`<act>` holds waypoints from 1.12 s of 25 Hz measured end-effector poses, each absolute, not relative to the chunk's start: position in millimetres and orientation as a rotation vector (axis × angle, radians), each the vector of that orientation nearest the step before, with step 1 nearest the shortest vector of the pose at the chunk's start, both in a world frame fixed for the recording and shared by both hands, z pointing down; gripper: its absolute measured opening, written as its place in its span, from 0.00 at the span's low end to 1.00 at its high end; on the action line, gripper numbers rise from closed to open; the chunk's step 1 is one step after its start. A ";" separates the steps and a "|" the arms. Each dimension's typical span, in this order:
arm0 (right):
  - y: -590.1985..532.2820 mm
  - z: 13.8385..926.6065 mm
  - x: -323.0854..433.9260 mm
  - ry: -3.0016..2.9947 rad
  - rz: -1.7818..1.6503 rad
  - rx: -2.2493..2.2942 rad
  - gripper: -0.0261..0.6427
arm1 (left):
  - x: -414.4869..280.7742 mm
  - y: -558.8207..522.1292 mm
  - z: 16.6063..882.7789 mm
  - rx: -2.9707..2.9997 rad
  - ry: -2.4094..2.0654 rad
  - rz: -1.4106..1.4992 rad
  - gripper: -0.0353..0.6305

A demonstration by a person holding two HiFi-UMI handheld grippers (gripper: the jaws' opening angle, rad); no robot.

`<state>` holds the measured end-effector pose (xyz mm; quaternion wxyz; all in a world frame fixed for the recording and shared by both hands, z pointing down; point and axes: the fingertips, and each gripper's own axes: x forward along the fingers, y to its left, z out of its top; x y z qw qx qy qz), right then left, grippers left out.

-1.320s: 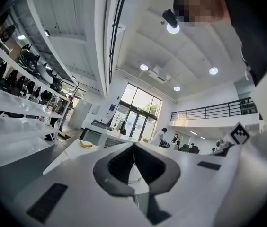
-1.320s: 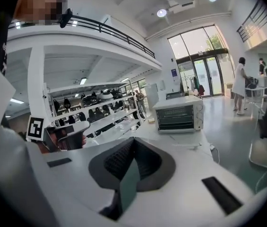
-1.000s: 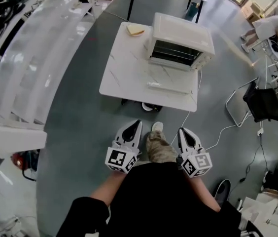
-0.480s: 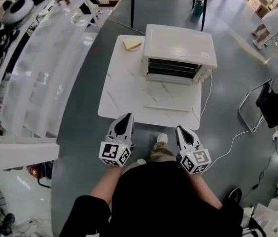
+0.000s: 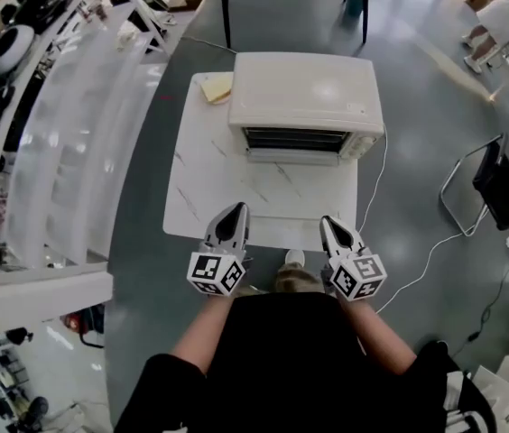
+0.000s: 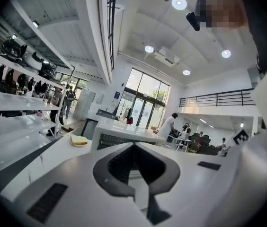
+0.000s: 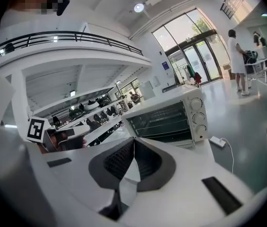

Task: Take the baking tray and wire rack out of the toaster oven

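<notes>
closed, empty left gripper (image 5: 235,209) and right gripper (image 5: 329,222), near the toaster oven (image 5: 307,106), risk bumping it unless they open.

2 bare forearms (image 5: 197,334) reach forward side by side. The white plastic left gripper (image 5: 235,211) and white plastic right gripper (image 5: 328,224) point ahead, jaws closed on nothing.

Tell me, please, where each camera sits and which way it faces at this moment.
Head view: on the person's head, looking steeply down at the table and toaster oven; both arms, the left gripper and the right gripper show.
Left gripper view: on the left gripper, looking along its shut jaws across the table towards the toaster oven.
Right gripper view: on the right gripper, looking along its shut jaws at the toaster oven's front.
Shared: all three see the toaster oven.
</notes>
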<state>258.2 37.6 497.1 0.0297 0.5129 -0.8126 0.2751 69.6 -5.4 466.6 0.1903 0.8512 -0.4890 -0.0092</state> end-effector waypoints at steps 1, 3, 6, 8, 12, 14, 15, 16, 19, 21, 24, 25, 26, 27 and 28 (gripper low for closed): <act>28.8 500.8 260.2 -2.508 0.851 1.578 0.07 | 73.1 -14.9 472.4 2.381 -1.368 -0.022 0.08; 11.0 508.1 263.2 -2.512 0.830 1.576 0.07 | 75.8 -34.8 484.4 2.362 -1.370 -0.006 0.08; -19.8 517.5 270.1 -2.506 0.820 1.618 0.07 | 78.7 -65.7 502.1 2.335 -1.365 -0.008 0.08; -41.1 527.8 273.7 -2.483 0.849 1.651 0.07 | 84.6 -84.4 518.2 2.324 -1.342 0.016 0.08; -74.3 563.0 275.1 -2.399 0.982 1.692 0.07 | 100.7 -114.8 552.4 2.299 -1.274 0.067 0.08; -88.3 579.0 275.4 -2.371 1.063 1.713 0.08 | 108.7 -128.9 567.8 2.261 -1.230 0.039 0.08; -95.9 586.4 275.8 -2.362 1.108 1.728 0.08 | 112.6 -136.5 575.6 2.237 -1.206 0.017 0.08; -103.7 593.5 276.6 -2.356 1.154 1.746 0.08 | 116.3 -144.3 583.6 2.210 -1.183 -0.009 0.08; -126.5 609.4 278.9 -2.362 1.246 1.804 0.08 | 124.8 -165.9 605.1 2.132 -1.132 -0.089 0.09; -141.5 617.3 280.7 -2.379 1.298 1.842 0.08 | 129.2 -179.1 616.1 2.095 -1.114 -0.132 0.09; -163.7 631.8 284.1 -2.389 1.388 1.888 0.19 | 130.9 -199.8 634.4 1.998 -1.096 -0.214 0.18; -170.8 637.6 285.8 -2.386 1.421 1.902 0.22 | 130.7 -206.6 641.4 1.959 -1.091 -0.240 0.22; -177.0 644.3 288.5 -2.376 1.458 1.921 0.22 | 130.5 -212.9 648.7 1.924 -1.086 -0.259 0.24; -182.4 651.8 292.5 -2.355 1.497 1.951 0.22 | 131.2 -218.2 656.2 1.896 -1.079 -0.271 0.24; -186.9 659.6 297.1 -2.327 1.542 1.987 0.23 | 132.7 -222.5 663.8 1.873 -1.067 -0.275 0.26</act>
